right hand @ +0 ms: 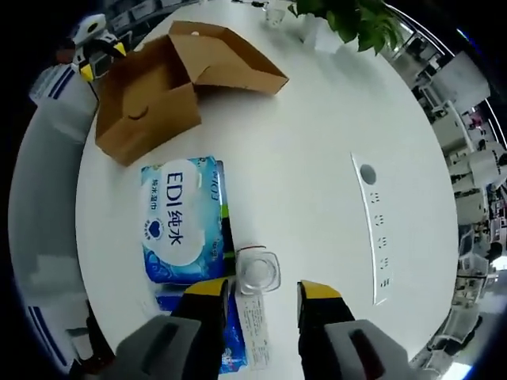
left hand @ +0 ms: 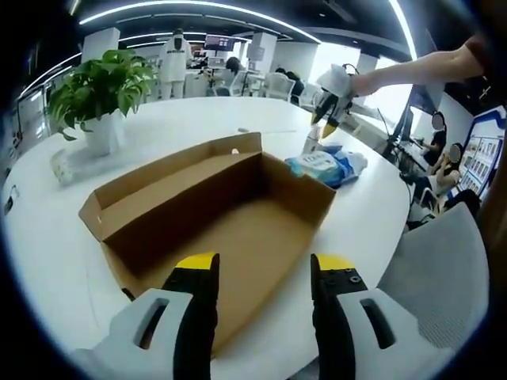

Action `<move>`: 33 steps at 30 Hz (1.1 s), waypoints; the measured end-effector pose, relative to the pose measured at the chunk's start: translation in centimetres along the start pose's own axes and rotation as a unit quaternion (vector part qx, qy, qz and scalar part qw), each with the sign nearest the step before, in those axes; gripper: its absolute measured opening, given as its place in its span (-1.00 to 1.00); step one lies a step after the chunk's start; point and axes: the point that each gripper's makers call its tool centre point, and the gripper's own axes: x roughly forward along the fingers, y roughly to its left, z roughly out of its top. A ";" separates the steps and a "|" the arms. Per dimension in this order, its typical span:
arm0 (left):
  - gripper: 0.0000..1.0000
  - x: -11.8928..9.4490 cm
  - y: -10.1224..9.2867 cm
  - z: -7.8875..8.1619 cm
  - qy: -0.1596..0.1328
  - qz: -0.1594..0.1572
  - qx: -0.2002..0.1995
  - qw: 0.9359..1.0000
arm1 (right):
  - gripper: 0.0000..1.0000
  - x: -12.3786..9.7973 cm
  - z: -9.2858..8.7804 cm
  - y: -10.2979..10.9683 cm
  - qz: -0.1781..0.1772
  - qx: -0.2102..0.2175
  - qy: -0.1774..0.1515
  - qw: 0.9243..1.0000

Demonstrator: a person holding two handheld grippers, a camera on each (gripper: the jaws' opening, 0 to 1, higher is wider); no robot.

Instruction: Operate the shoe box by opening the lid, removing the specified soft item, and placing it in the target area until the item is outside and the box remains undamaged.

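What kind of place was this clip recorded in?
Most likely an open-plan office. A large round white table carries a built-in power socket strip and a potted plant, and behind it are people seated at desks with monitors under long ceiling light strips.

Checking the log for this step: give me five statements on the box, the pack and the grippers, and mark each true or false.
1. The shoe box lies open and nothing is inside it. True.
2. The blue wipes pack sits inside the box. False: it lies on the white table, outside the box.
3. The right gripper is shut on the pack. False: its jaws stand open above the pack's edge, holding nothing.
4. A potted plant stands on the table beyond the box. True.
5. The left gripper is open, facing the box. True.
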 end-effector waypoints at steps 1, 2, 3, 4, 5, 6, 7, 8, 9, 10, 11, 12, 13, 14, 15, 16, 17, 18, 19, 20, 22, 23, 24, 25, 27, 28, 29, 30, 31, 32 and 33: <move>-0.08 -0.1 -0.1 0.1 -0.002 0.000 0.000 1.000 | -0.35 -0.3 -0.2 0.2 0.000 0.013 -0.003 1.000; -0.08 -0.1 -0.1 0.2 -0.003 -0.001 0.001 1.000 | -0.35 -0.4 -0.2 0.2 0.000 0.019 -0.005 1.000; -0.08 -0.1 -0.1 0.3 -0.004 -0.001 0.002 1.000 | -0.35 -0.6 -0.3 0.3 -0.003 0.033 -0.011 0.999; -0.08 -0.2 -0.2 0.4 -0.005 -0.001 0.003 1.000 | -0.34 -0.8 -0.4 0.3 -0.005 0.042 -0.014 0.999; -0.08 -0.3 -0.2 0.5 -0.006 -0.002 0.003 1.000 | -0.34 -1.1 -0.5 0.4 -0.008 0.056 -0.021 0.998; -0.08 -0.4 -0.3 0.6 -0.008 -0.002 0.003 1.000 | -0.34 -1.3 -0.6 0.4 -0.008 0.064 -0.026 0.998; -0.08 -0.5 -0.3 0.8 -0.010 -0.002 0.004 1.000 | -0.34 -1.6 -0.6 0.5 -0.011 0.079 -0.036 0.996; -0.08 -0.5 -0.3 0.9 -0.012 -0.002 0.004 1.000 | -0.34 -1.8 -0.6 0.6 -0.012 0.090 -0.042 0.995; -0.08 -0.5 -0.3 1.0 -0.015 -0.003 0.003 1.000 | -0.34 -2.0 -0.7 0.7 -0.014 0.096 -0.047 0.994; -0.08 -0.6 -0.3 1.2 -0.017 -0.004 0.003 1.000 | -0.34 -2.3 -0.8 0.6 -0.020 0.111 -0.055 0.992; -0.08 -0.6 -0.4 1.3 -0.018 -0.004 0.004 1.000 | -0.34 -2.5 -0.9 0.8 -0.022 0.121 -0.059 0.991; -0.08 -0.6 -0.5 1.4 -0.018 -0.005 0.006 1.000 | -0.33 -2.7 -1.1 0.8 -0.027 0.131 -0.063 0.989; -0.08 -0.6 -0.5 1.4 -0.017 -0.006 0.007 1.000 | -0.33 -2.9 -1.2 0.6 -0.040 0.148 -0.074 0.985; -0.08 -0.7 -0.6 1.4 -0.018 -0.008 0.008 1.000 | -0.33 -3.1 -1.2 0.7 -0.041 0.159 -0.081 0.983; -0.08 -0.7 -0.7 1.5 -0.018 -0.008 0.009 1.000 | -0.32 -3.2 -1.2 0.8 -0.040 0.171 -0.088 0.980; -0.08 -0.8 -0.8 1.6 -0.019 -0.010 0.011 1.000 | -0.31 -3.4 -1.3 1.0 -0.043 0.186 -0.099 0.977; -0.08 -0.8 -0.9 1.6 -0.020 -0.012 0.012 1.000 | -0.30 -3.6 -1.4 1.1 -0.045 0.193 -0.103 0.975; -0.08 -0.8 -1.0 1.6 -0.020 -0.013 0.013 1.000 | -0.28 -3.7 -1.5 1.2 -0.048 0.204 -0.109 0.972; -0.08 -0.8 -1.0 1.7 -0.021 -0.014 0.014 1.000 | -0.29 -3.8 -1.6 1.2 -0.052 0.214 -0.115 0.969; -0.08 -0.9 -1.0 1.7 -0.021 -0.015 0.015 1.000 | -0.28 -3.9 -1.7 1.5 -0.052 0.230 -0.124 0.964; -0.08 -0.9 -1.2 1.8 -0.023 -0.017 0.016 0.999 | -0.28 -4.3 -1.7 1.7 -0.057 0.257 -0.144 0.954; -0.08 -0.9 -1.3 1.9 -0.023 -0.019 0.017 0.999 | -0.29 -4.4 -1.6 2.1 -0.052 0.270 -0.153 0.949; -0.07 -0.9 -1.3 1.9 -0.024 -0.020 0.019 0.999 | -0.31 -4.6 -1.4 2.7 -0.045 0.286 -0.167 0.942; -0.07 -1.0 -1.4 1.9 -0.024 -0.021 0.020 0.999 | -0.30 -4.8 -1.3 3.0 -0.041 0.292 -0.175 0.939; -0.07 -1.1 -1.7 2.0 -0.025 -0.024 0.020 0.999 | -0.30 -5.1 -1.6 3.7 -0.046 0.299 -0.178 0.937; -0.07 -1.1 -1.8 1.9 -0.025 -0.026 0.019 0.999 | -0.31 -5.2 -1.7 4.0 -0.046 0.302 -0.180 0.935; -0.07 -1.1 -1.9 1.9 -0.025 -0.027 0.020 0.999 | -0.32 -5.3 -1.6 4.4 -0.042 0.314 -0.191 0.929; -0.07 -1.1 -2.0 1.8 -0.025 -0.028 0.020 0.999 | -0.32 -5.4 -1.5 4.8 -0.039 0.319 -0.198 0.926; -0.07 -1.1 -2.1 1.7 -0.025 -0.030 0.021 0.999 | -0.33 -5.6 -1.5 5.1 -0.040 0.326 -0.205 0.922; -0.07 -1.2 -2.2 1.7 -0.025 -0.031 0.021 0.999 | -0.33 -5.7 -1.6 5.4 -0.041 0.330 -0.209 0.920; -0.07 -1.2 -2.3 1.7 -0.025 -0.032 0.022 0.999 | -0.33 -5.9 -1.7 5.7 -0.042 0.334 -0.215 0.917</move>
